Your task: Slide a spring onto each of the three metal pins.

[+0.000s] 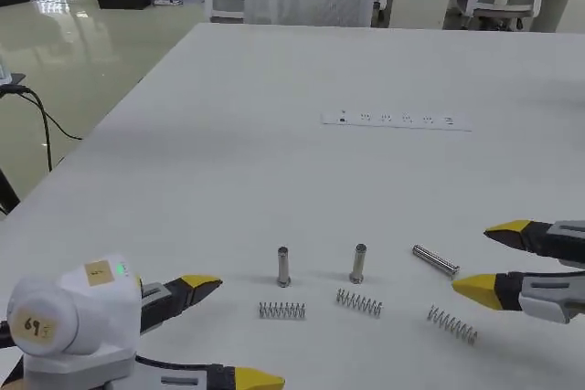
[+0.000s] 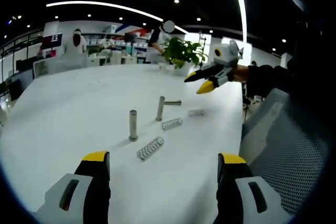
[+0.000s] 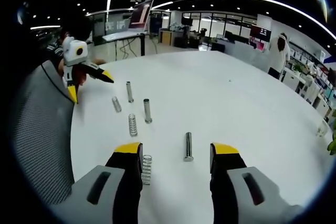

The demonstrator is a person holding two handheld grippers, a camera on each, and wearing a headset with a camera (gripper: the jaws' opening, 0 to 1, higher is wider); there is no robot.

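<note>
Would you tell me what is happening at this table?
A person holds an open left tool and open right tool over a white table, gripping nothing. Two pins stand upright; a third pin lies flat by the right tool. Three springs lie loose beside them; none is on a pin yet.

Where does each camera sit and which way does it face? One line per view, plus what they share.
Head view: on the person's head, facing forward and down at the white table; yellow-tipped left gripper and right gripper show.
Left gripper view: on the left gripper, facing along its jaws past an upright metal pin toward the right gripper and a dark sleeve.
Right gripper view: on the right gripper, facing along its jaws over the lying metal pin toward the left gripper.
Shared: all show the coiled wire springs.
</note>
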